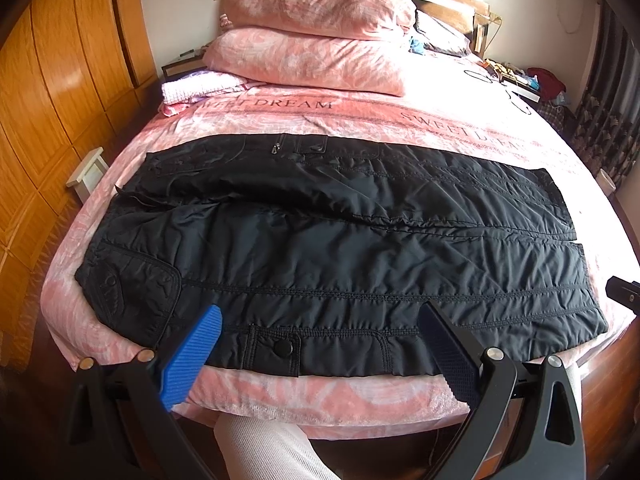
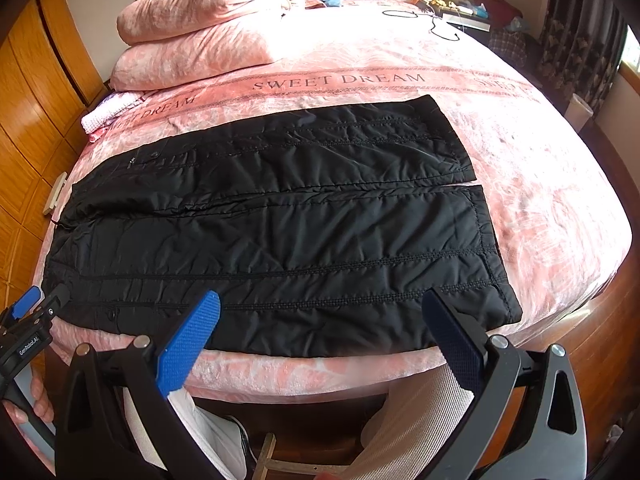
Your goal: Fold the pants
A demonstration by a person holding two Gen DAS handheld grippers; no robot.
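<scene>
Pink bedding carries the black pants spread flat across the bed, waistband to my left, both legs running right, the near leg's edge along the mattress lip. My left tongs and right tongs both hover apart over that near edge, gripping nothing. I judge the slick quilted fabric may slip from a shallow pinch, or the tongs may catch the sheet beneath, dragging the fold crooked.
</scene>
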